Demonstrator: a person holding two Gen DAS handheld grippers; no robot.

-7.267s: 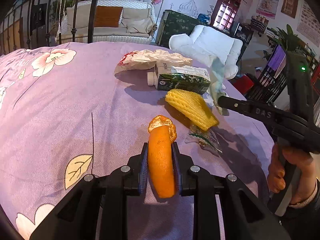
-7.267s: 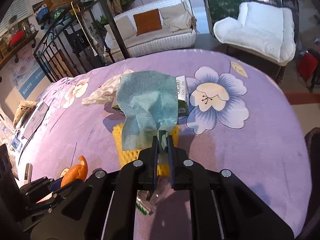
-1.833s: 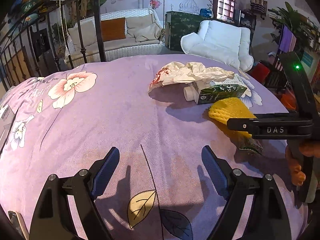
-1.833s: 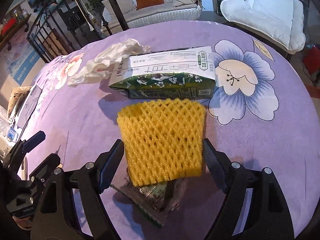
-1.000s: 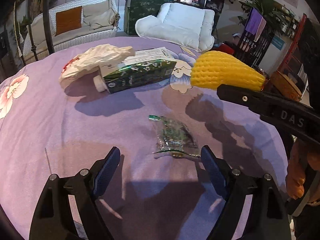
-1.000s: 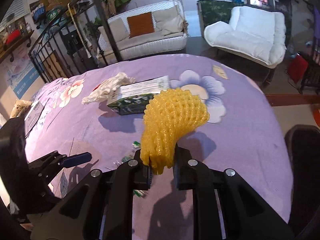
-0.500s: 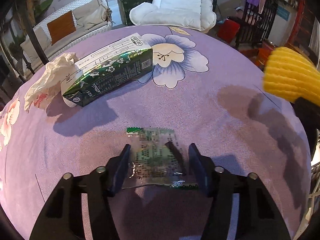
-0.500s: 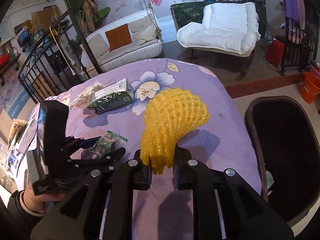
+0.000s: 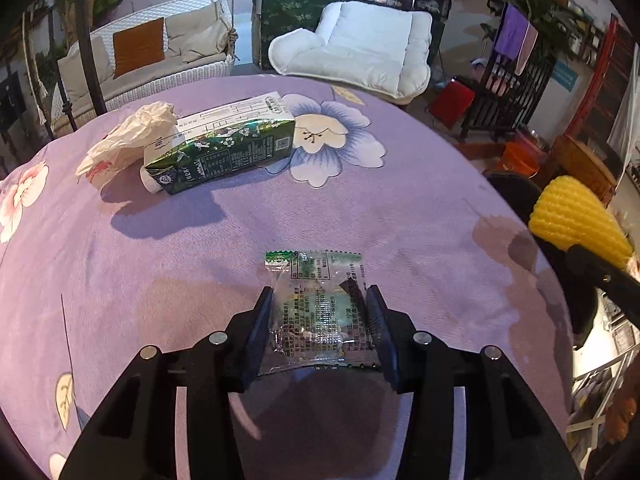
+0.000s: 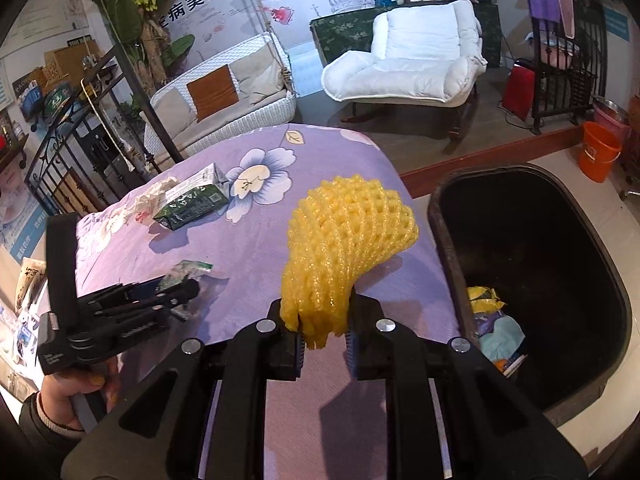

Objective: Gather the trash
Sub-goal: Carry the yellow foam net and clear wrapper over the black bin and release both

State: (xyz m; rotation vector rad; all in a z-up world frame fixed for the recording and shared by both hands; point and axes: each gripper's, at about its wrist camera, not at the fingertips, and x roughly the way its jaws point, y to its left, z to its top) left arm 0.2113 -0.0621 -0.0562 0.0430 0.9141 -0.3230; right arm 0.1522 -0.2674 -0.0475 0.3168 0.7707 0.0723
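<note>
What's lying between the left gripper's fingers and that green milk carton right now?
In the left wrist view, the clear snack wrapper sits between the left gripper's fingers. Beyond the wrapper, up to the green milk carton, is only bare purple tablecloth.

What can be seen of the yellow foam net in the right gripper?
The yellow foam net is a soft, open-mesh fruit sleeve, bright yellow and folded over on itself. Its lower end is pinched in the right gripper; the rest bulges upward, off the purple tablecloth, beside the black bin.
</note>
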